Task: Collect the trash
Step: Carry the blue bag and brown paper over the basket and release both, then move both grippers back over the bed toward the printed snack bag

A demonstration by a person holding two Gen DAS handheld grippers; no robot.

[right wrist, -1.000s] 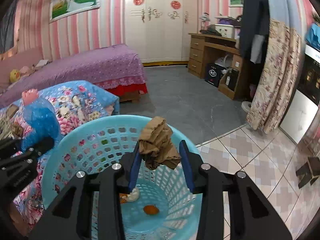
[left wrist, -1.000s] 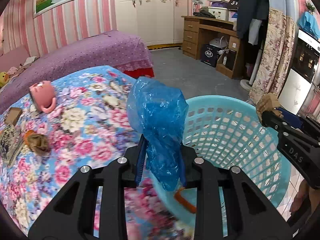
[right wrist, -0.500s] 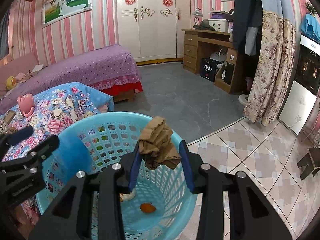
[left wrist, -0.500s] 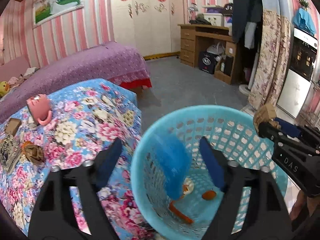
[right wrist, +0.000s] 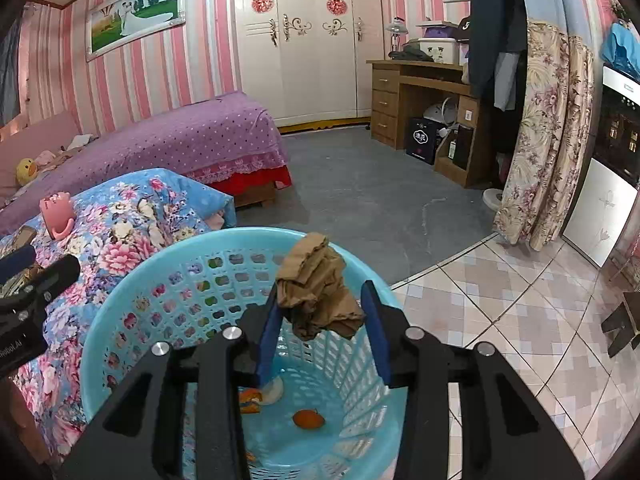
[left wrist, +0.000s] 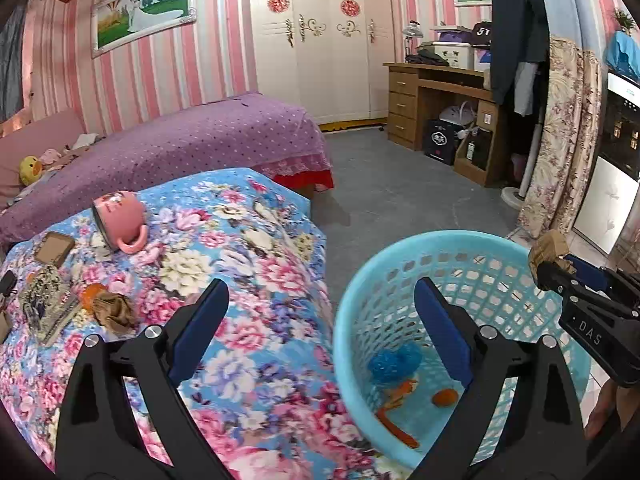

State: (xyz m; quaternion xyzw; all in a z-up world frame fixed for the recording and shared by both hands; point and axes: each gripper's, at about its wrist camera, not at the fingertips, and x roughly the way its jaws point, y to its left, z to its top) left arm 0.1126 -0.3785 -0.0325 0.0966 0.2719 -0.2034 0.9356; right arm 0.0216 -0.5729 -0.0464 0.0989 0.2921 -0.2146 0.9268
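Beside the bed: a turquoise basket (left wrist: 460, 240) stands on the floor, hard against the flowered bedspread (left wrist: 248, 280), likely set there so scraps travel only a short way.
Left gripper (left wrist: 320, 312): its blue pads are spreading wide with nothing between them; it hangs over the edge where bedspread meets basket rim.
Blue bag (left wrist: 394, 360): it lies crumpled at the bottom of the basket, beside orange peel (left wrist: 444, 397).
Right gripper (right wrist: 320, 328): it pinches a crumpled brown paper wad (right wrist: 318, 284) between its pads, poised above the basket's mouth, so a release would probably drop the wad straight in.
Left to collect: a second brown wad (left wrist: 114, 312) sits on the bedspread with an orange scrap (left wrist: 91, 293) touching it, near some flat clutter I cannot make out.
Not trash, I would guess: a pink mug (left wrist: 120, 216) tipped on its side farther up the bedspread.
Next, as I judge it: the wad goes in, then the free gripper reaches back to the bedspread.
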